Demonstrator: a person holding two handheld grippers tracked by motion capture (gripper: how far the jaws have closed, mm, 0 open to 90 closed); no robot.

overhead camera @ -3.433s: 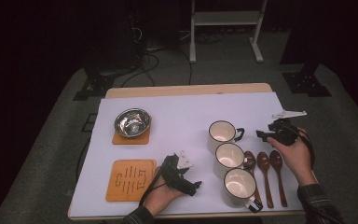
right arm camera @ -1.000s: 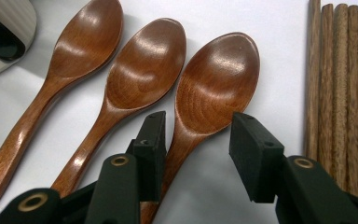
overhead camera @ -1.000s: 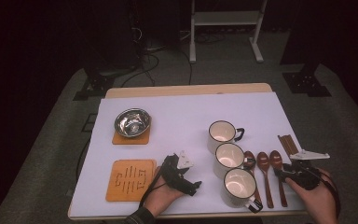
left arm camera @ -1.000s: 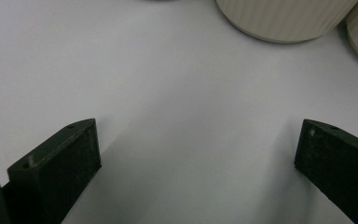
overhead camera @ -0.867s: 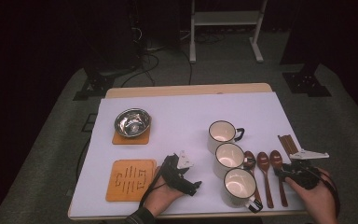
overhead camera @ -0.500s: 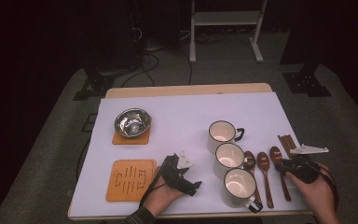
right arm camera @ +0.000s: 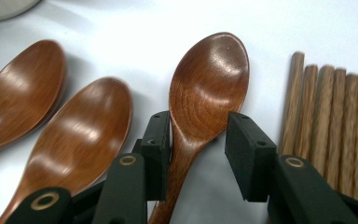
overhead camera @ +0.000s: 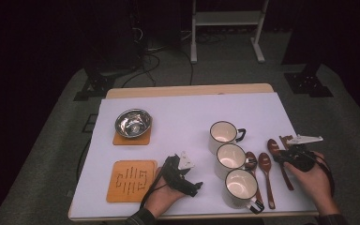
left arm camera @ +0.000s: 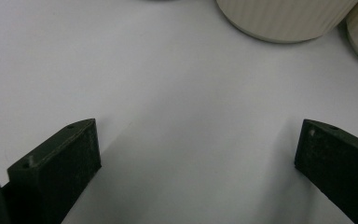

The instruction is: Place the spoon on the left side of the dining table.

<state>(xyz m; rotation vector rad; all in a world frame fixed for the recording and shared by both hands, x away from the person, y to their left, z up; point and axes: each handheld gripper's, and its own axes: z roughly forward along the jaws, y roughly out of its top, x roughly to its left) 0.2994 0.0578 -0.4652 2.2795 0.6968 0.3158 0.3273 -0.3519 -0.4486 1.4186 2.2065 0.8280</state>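
Note:
Three brown wooden spoons lie side by side at the right of the white table. My right gripper reaches over the rightmost spoon. In the right gripper view its jaws straddle that spoon at the neck just below the bowl. They have just been closing; the left pad is at the wood, while a narrow gap shows at the right pad. The spoon lies flat on the table. My left gripper rests near the front edge, open, with bare table between its jaws.
Three cream mugs stand in a row left of the other two spoons. Several wooden chopsticks lie just right of the straddled spoon. A steel bowl sits on a coaster at the back left, with a bare wooden coaster in front.
My right hand has slid away from the table's front edge, along the rightmost spoon toward its bowl. The left hand has stayed put.

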